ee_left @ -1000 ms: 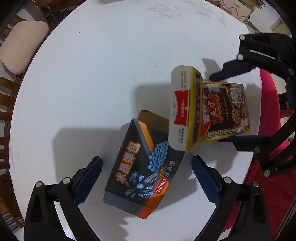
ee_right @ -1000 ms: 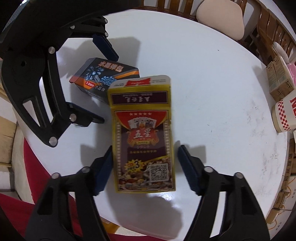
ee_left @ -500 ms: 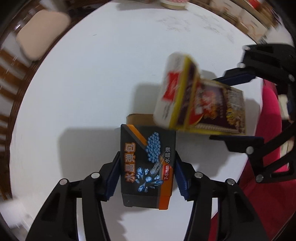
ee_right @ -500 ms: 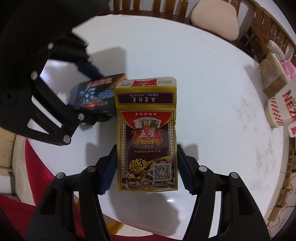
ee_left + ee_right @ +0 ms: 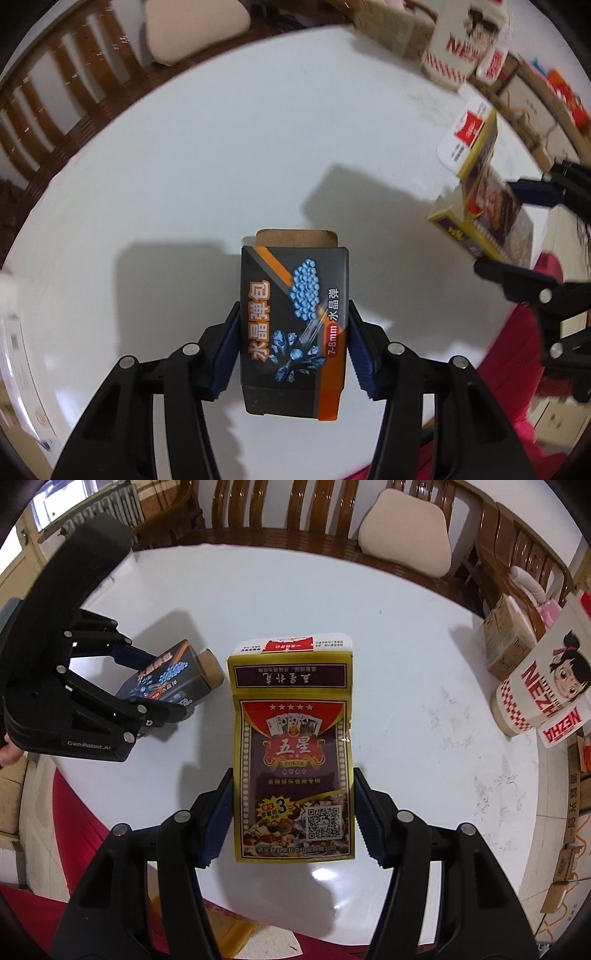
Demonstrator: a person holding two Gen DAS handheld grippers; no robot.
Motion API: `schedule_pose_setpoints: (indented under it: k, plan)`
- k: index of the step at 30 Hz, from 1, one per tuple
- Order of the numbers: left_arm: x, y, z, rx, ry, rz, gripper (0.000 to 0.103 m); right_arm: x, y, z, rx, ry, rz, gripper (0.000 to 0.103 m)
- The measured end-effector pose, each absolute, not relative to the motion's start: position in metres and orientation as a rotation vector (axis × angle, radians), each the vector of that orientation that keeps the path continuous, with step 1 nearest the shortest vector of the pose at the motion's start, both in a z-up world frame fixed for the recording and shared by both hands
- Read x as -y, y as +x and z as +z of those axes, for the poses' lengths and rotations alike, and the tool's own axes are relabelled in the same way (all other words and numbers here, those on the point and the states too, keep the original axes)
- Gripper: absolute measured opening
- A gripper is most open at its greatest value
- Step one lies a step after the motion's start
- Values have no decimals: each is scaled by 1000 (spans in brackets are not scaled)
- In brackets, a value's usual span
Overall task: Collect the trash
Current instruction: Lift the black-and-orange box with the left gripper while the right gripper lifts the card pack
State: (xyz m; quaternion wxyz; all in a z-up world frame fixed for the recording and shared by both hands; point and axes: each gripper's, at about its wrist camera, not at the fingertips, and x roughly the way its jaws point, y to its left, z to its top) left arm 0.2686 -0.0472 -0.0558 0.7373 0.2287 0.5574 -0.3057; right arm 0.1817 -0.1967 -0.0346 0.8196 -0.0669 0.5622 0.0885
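Left wrist view: the left gripper has its fingers clamped on the dark box, lifted above the white surface.

Right wrist view: the right gripper fingers pinch the yellow card box; its open flap could snag, or the light carton could slip.

Round white table and its surroundings
Wooden chairs with a beige cushion stand behind the table; a noodle cup sits far right.
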Motion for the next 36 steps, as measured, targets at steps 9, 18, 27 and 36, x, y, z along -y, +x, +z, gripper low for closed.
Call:
schedule_pose_setpoints:
  k: [9, 18, 27, 36]
  plan:
    - [29, 217, -11, -1134, 408, -549, 52, 174, 157, -2, -1113, -160, 235, 59]
    - [14, 164, -5, -1087, 328, -511, 52, 152, 114, 10, -1047, -195, 298, 59]
    - [9, 96, -25, -1054, 324, -505, 52, 137, 63, -2, -1042, -216, 325, 59]
    - [2, 56, -60, -1092, 316, -474, 52, 135, 27, -24, -1066, -211, 313, 59]
